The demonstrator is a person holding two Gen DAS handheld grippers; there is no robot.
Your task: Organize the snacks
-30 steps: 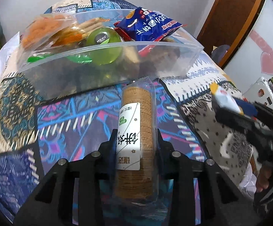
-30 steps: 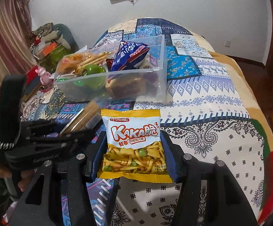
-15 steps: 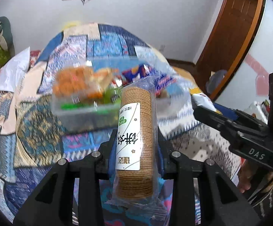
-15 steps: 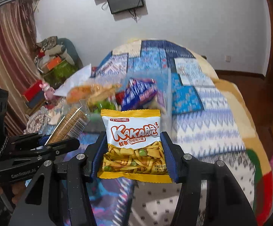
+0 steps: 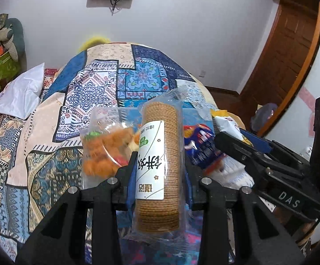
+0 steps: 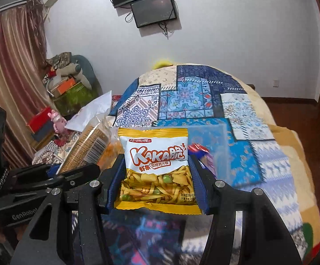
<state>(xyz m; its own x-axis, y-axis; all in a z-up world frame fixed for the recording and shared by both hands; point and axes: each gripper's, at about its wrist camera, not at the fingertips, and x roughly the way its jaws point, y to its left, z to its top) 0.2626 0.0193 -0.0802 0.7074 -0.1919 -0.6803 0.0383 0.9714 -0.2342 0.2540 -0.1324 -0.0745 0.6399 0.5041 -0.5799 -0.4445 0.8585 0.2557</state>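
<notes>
So the left gripper (image 5: 160, 176) is clamping a sleeve of round biscuits (image 5: 160, 165) between its blue pads, wrapped in clear film with a white label. The sleeve's long axis is running straight out along the fingers, so it's poking forward past the tips. The right gripper (image 6: 157, 176) is pinching a KAKA shrimp-stick snack bag (image 6: 157, 165) by both side edges, print facing the camera, bag standing upright across the jaws.

Both tools are sitting side by side, and the clear plastic bin (image 5: 115, 116) is lying ahead of and below them on the patchwork bedspread (image 5: 89, 81). It's already holding an orange snack pack (image 5: 104, 152) and a blue packet (image 5: 202, 141). Judging from the frames, neither hand looks clearly nearer; the biscuit sleeve is pointing right at the bin, so it'd probably want to go in end first or get turned flat.

The left view is showing the bin contents fairly well, though blurred. The right view is mostly hiding the bin behind the bag; only a translucent wall (image 6: 208, 137) and a bit of the blue packet are peeking out. It does show the sleeve's barcode side, which the left camera can't see.
</notes>
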